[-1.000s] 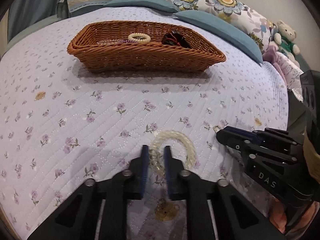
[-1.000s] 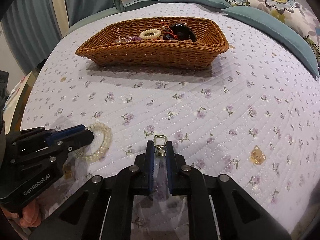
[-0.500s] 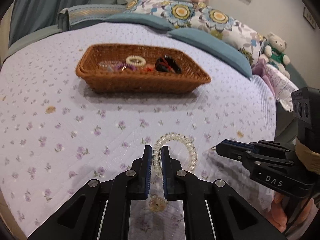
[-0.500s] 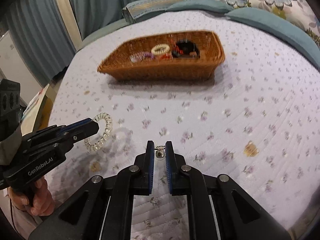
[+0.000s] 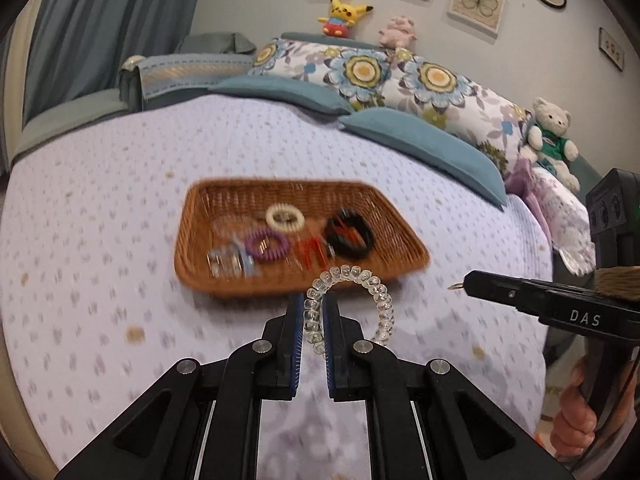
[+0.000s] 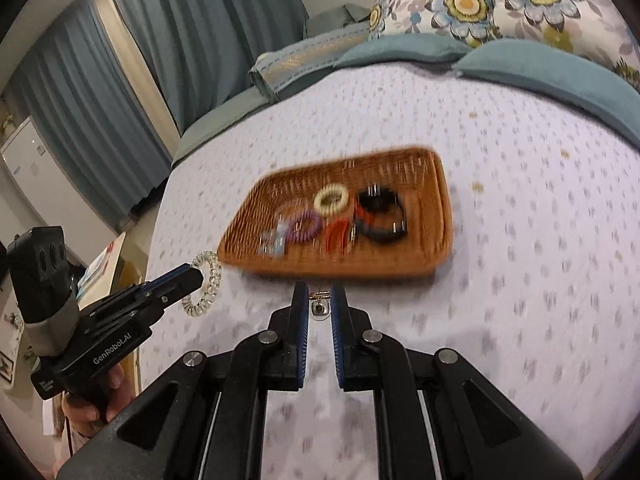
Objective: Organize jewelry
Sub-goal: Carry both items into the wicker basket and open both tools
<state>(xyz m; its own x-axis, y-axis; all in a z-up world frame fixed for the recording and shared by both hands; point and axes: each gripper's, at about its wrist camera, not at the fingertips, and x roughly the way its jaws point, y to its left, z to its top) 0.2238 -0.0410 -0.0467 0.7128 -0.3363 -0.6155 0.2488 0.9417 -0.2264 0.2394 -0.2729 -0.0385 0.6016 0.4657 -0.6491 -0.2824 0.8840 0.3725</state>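
Your left gripper (image 5: 311, 322) is clamped on the clear bracelet (image 5: 350, 304), held above the bedspread (image 5: 100, 280) near the basket (image 5: 300, 280). Your right gripper (image 6: 320, 308) pinches a small charm (image 6: 320, 307), also just short of the basket's near rim.

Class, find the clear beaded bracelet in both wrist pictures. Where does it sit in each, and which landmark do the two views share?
Left wrist view: the clear beaded bracelet arcs up at lower centre, pinched in the left gripper, just in front of the basket.
Right wrist view: the same bracelet hangs at the left edge from the left gripper.
Shared landmark: the wicker basket on the bed.
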